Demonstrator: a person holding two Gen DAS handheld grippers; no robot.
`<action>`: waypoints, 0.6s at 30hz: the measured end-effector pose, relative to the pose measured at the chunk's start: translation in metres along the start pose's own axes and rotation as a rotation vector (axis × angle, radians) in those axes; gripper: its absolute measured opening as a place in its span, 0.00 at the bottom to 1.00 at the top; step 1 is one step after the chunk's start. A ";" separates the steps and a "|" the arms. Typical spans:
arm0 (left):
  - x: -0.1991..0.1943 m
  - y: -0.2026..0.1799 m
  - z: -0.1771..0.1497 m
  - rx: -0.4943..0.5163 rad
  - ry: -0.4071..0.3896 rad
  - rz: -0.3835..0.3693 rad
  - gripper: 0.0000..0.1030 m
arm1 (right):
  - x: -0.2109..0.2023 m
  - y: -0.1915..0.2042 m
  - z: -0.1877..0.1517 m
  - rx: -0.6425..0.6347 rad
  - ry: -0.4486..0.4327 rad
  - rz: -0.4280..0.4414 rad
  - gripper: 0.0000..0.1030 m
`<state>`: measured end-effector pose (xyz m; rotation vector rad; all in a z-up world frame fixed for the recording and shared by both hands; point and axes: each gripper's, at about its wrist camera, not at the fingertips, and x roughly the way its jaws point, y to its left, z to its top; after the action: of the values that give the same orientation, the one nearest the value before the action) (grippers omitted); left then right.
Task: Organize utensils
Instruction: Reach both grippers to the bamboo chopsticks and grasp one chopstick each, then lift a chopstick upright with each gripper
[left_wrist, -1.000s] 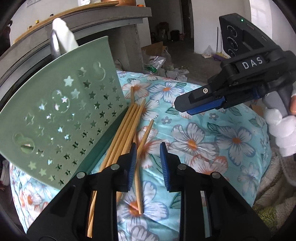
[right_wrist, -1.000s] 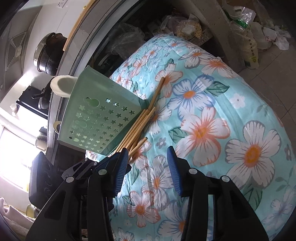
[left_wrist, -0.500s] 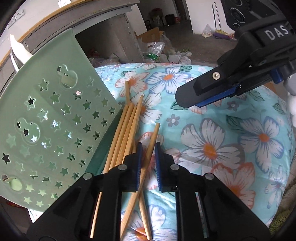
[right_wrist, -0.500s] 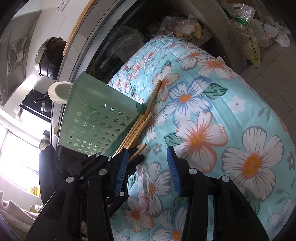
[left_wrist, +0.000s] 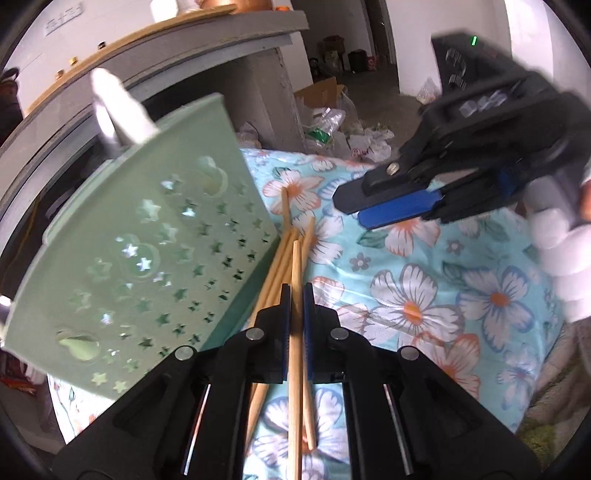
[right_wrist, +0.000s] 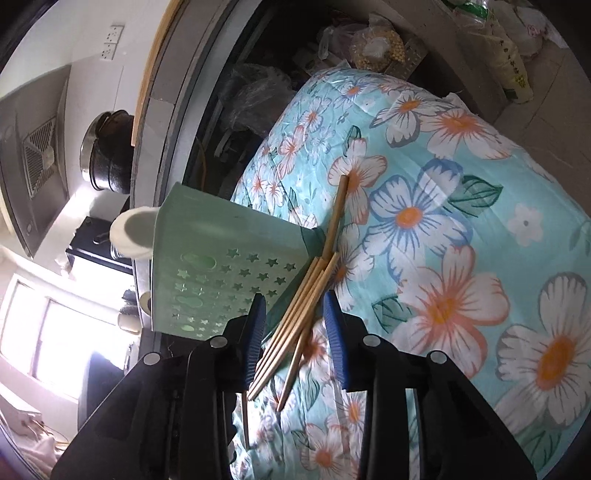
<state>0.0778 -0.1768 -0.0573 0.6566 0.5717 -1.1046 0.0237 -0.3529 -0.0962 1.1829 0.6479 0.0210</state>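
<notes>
Since a second ago, the left gripper (left_wrist: 294, 295) has gone from jaws apart over the sticks to jaws pinched tight on one chopstick (left_wrist: 295, 280), while the right gripper (right_wrist: 295, 325) has come over the bundle with its jaws narrowing.

Largest in view is the worktop, covered by a turquoise floral cloth (left_wrist: 424, 295). On its left side a pale green basket (left_wrist: 147, 258), pierced with star-shaped holes, lies tipped on its side, with a white object (left_wrist: 118, 107) sticking out beyond its upper edge. Just beside the basket's lower edge rests a bundle of wooden chopsticks (right_wrist: 295, 314) on the cloth, lying roughly parallel, with one further stick (right_wrist: 338, 214) reaching up past the basket's corner.

From the left wrist view, the gripped chopstick runs straight between the blue pads, its far end above the bundle. From the right wrist view, the closing jaws straddle the bundle's near ends, pads not yet pressing on them. A white-gloved hand (left_wrist: 561, 251) carries the right gripper.
</notes>
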 end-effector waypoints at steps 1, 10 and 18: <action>-0.007 0.004 0.001 -0.022 -0.012 -0.002 0.05 | 0.004 -0.002 0.003 0.019 -0.002 0.003 0.27; -0.058 0.050 -0.006 -0.236 -0.090 -0.036 0.05 | 0.031 -0.018 0.017 0.136 -0.002 0.008 0.15; -0.080 0.062 -0.015 -0.304 -0.116 -0.017 0.05 | 0.033 -0.018 0.012 0.153 0.011 -0.026 0.13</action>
<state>0.1064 -0.0980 0.0009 0.3224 0.6306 -1.0373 0.0508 -0.3593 -0.1243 1.3227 0.6836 -0.0448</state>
